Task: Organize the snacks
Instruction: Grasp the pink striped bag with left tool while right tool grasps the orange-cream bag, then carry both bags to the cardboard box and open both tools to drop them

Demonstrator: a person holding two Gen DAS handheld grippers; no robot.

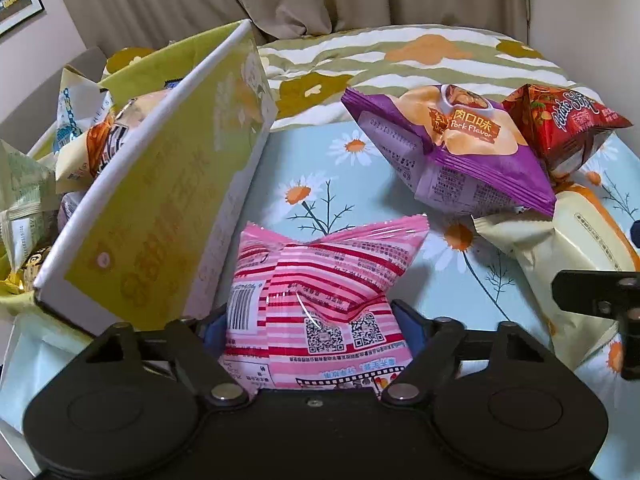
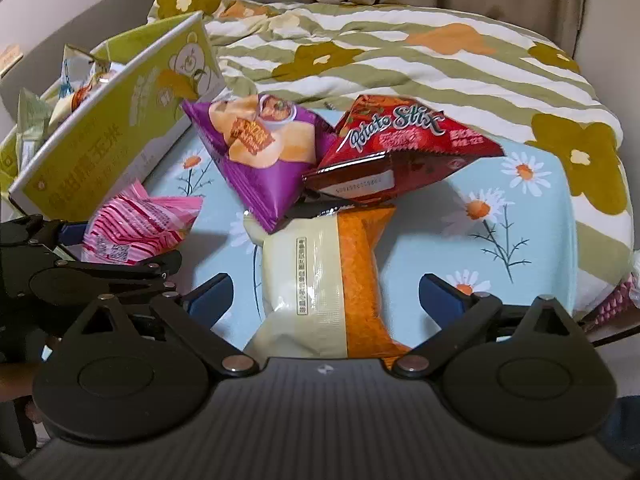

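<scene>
Broadly, we had a bed with a daisy-print sheet (image 2: 540, 216) under everything, and a striped flowered quilt (image 2: 400, 64) bunched behind it. On the left side stood the yellow-green box (image 1: 160, 208), open at the top and already holding several packets, though we could not count them.

Next in size were the loose snacks on the sheet. The purple bag (image 2: 260, 152) and the red bag (image 2: 400, 148) leaned on each other near the quilt, both resting partly over the far end of the cream and orange packet (image 2: 332, 280). That packet lay with its long axis running away from our right gripper (image 2: 326, 296), almost straight along the line of the fingers. The right gripper's jaws stood wide apart, one on each side of the packet and touching neither edge, so far as we could tell.

Our left gripper (image 1: 308, 324) was clamped on the pink striped packet (image 1: 320, 292), pinching its near end so the wrapper buckled between the blue pads (image 1: 410, 330). The packet sat just beside the box's near wall, to the right of it and lower than the rim.

We judged the left hand's load to be the step in hand: the box opening lay up and to the left of the pink packet, so it needed lifting over that wall. The right hand was the nearer one for the cream packet, but the two bags lying on its far end could drag along.
</scene>
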